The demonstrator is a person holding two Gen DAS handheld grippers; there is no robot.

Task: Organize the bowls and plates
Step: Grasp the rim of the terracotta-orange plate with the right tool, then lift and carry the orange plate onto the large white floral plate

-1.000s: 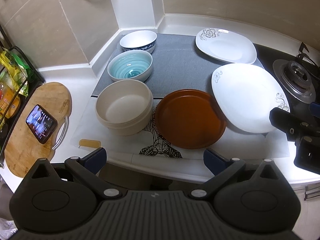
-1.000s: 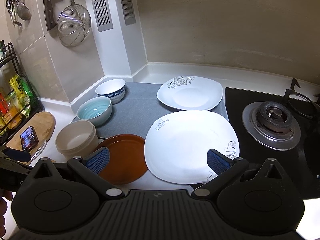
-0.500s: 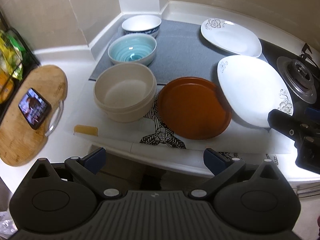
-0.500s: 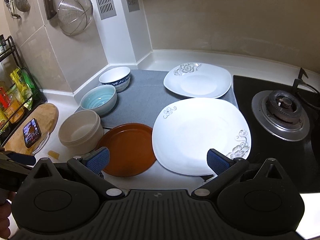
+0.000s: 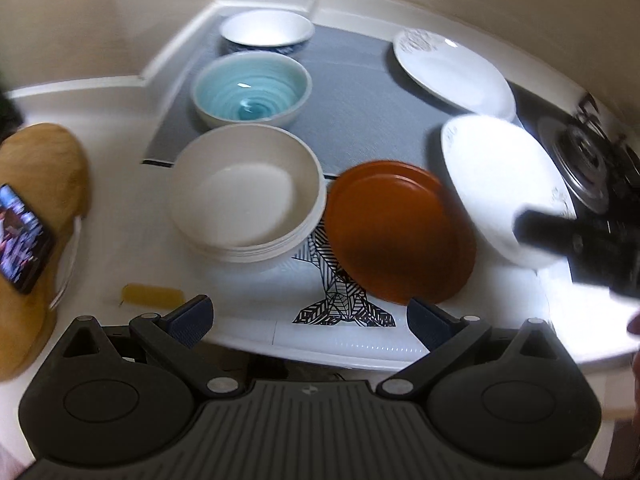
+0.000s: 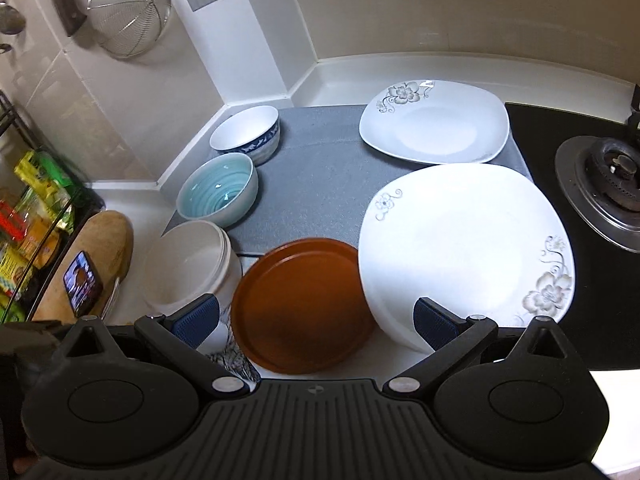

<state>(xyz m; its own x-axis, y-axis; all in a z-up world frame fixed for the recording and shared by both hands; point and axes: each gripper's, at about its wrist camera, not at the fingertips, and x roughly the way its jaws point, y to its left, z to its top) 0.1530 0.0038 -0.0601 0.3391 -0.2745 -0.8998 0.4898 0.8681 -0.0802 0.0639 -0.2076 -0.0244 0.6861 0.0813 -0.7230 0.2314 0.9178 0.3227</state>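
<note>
Both my grippers have dropped in closer to the counter vs a sec ago, the dishes now fill more of each view, and the left view is smeared w/ motion blur. My left gripper [image 5: 308, 314] is spread wide w/ nothing between the pads, hovering off the counter edge in front of the cream bowl [image 5: 246, 196] and the brown plate [image 5: 396, 232]. My right gripper [image 6: 316, 318] is also wide open and empty; its right pad sits at the near rim of the big white plate [image 6: 468, 248], though I can't tell if it's touching. Nothing is picked up yet: all dishes lie where they were. Bowls run in a row toward the back: cream, then the teal bowl [image 6: 218, 194], then the blue-white bowl [image 6: 246, 132]. The small white plate [image 6: 434, 122] sits behind the big one on the grey mat [image 6: 316, 184]; the brown plate's right edge tucks under the big plate. My guess: the right goes for the big plate first, the left for the brown plate or the cream bowl. Stacking hasn't started.
</note>
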